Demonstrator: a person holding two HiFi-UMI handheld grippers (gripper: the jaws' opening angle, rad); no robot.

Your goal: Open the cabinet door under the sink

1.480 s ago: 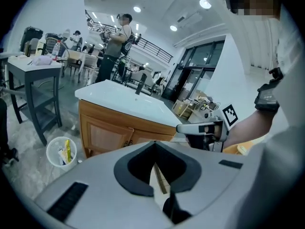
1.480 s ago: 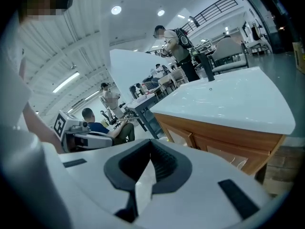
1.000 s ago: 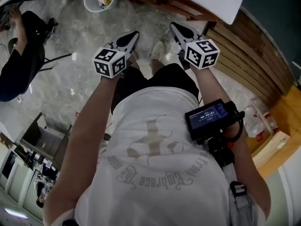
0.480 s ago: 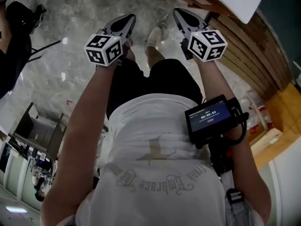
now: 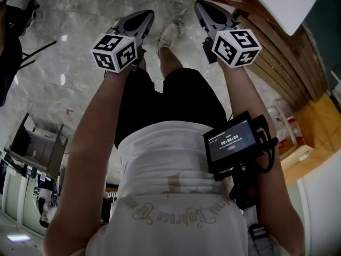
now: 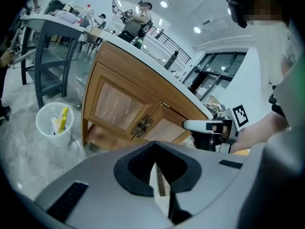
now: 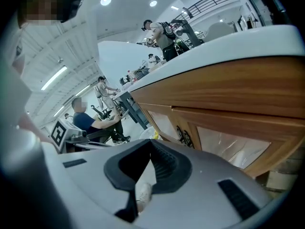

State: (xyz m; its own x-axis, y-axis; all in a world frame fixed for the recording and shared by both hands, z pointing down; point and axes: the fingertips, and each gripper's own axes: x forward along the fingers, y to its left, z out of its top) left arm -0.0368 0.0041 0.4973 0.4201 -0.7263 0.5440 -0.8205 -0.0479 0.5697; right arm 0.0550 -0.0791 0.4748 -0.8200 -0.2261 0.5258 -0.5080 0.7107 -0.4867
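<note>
- Grey marble floor (image 5: 64, 89) fills the left of the head view, and the wooden cabinet (image 5: 282, 63) runs down its upper right.
- Left gripper (image 6: 155, 175) and right gripper (image 7: 145, 175) both have their jaws pressed together, with nothing between them.
- The cabinet door (image 6: 119, 104) is shut. It sits centre-left in the left gripper view, with ornate handles (image 6: 143, 126) at the seam, well apart from both grippers.
- Risk: jaws that arrive closed would likely knock or skid off a handle.

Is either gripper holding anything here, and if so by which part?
Nothing is held. The left gripper and the right gripper both have jaws together, empty, short of the cabinet door handles.
</note>
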